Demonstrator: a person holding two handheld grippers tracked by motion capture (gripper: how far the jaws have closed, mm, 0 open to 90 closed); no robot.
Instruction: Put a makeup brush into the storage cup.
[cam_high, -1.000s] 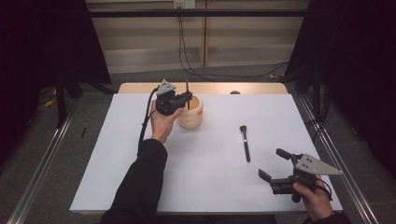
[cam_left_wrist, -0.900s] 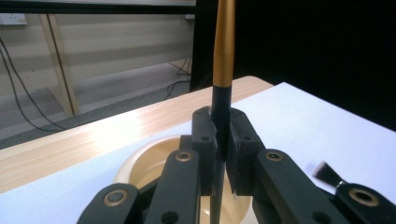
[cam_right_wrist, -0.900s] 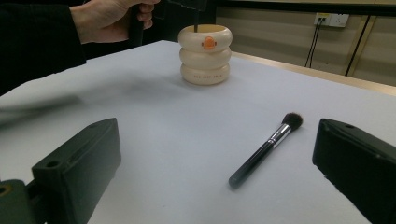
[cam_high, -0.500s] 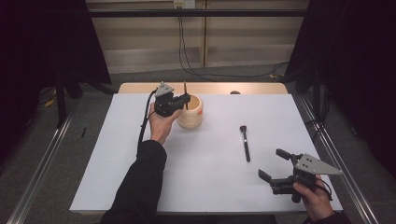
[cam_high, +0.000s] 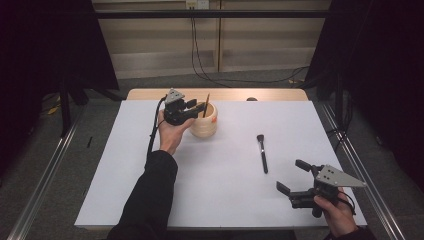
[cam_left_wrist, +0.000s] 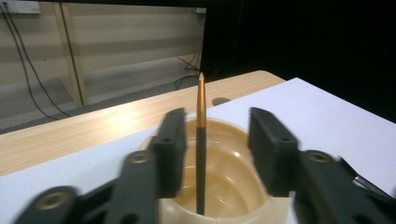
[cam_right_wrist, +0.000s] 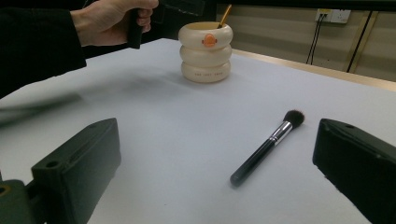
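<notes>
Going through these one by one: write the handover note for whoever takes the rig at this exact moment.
Left gripper: over the cream holder, jaws have just been opening; the gold-tipped brush stands between them, pads clear of it, its lower end in the holder.
Right gripper: open, nothing between the jaws, held near the table's front right corner.
Makeup brush: lying flat on the white surface, right of the holder, bristles toward the far side.
Done: one brush stands in the holder.
Left: likely lift the left gripper away, then pick up the makeup brush, which the right gripper faces, and put it in the holder too.
</notes>
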